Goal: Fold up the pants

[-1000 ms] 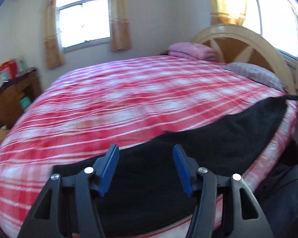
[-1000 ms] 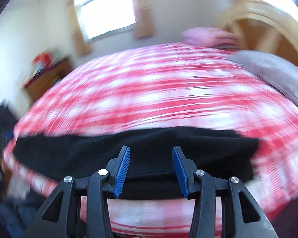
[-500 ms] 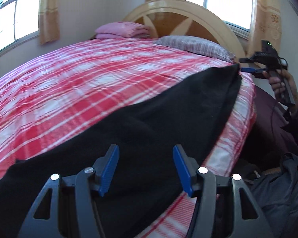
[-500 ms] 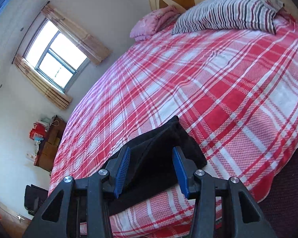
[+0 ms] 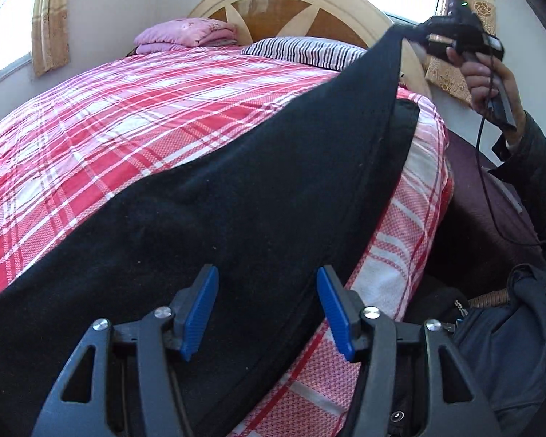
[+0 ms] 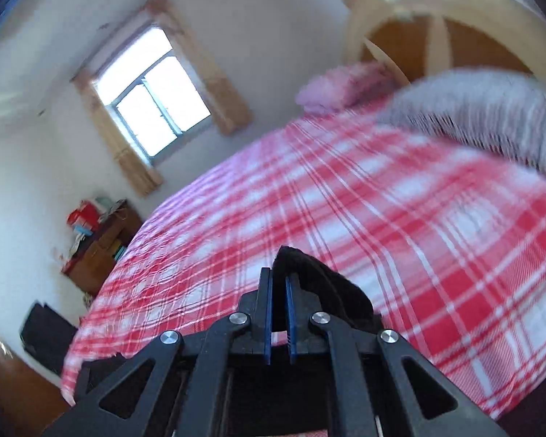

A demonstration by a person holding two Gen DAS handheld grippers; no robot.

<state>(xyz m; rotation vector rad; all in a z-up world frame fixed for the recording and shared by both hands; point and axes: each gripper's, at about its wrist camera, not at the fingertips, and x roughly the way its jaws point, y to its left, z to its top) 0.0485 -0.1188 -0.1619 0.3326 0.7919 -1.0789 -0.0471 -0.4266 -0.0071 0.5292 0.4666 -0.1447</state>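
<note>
**Black pants lifted at one end over the plaid bed**

On the bed (image 5: 134, 116), covered in a red, pink and white plaid sheet, a pair of black pants (image 5: 236, 218) lies stretched along the near edge. Going left to right in the left wrist view: a curtained window at the far left, a folded pink blanket (image 5: 185, 34) by the wall, the rounded wooden headboard (image 5: 284, 3), a striped pillow (image 5: 305, 49) under it, then the far end of the pants rising off the sheet to the right claw (image 5: 424, 36), held up in a person's hand (image 5: 486, 73) with a dark sleeve below it.

The left claw (image 5: 267, 313) hangs over the near part of the pants with its blue pads well apart. The fabric lies beneath and between them, but the pads do not press on it, so it has hold of nothing.

In the right wrist view, which is blurred, a window (image 6: 153, 94) with tan curtains sits at left, a cluttered wooden cabinet (image 6: 102, 240) below it, then the bed, the pink blanket and the striped pillow toward the right. The right claw (image 6: 277, 313) is closed down to a thin slit, pinching a bunched tip of the black pants (image 6: 324, 284) that sticks up past its pads.
</note>
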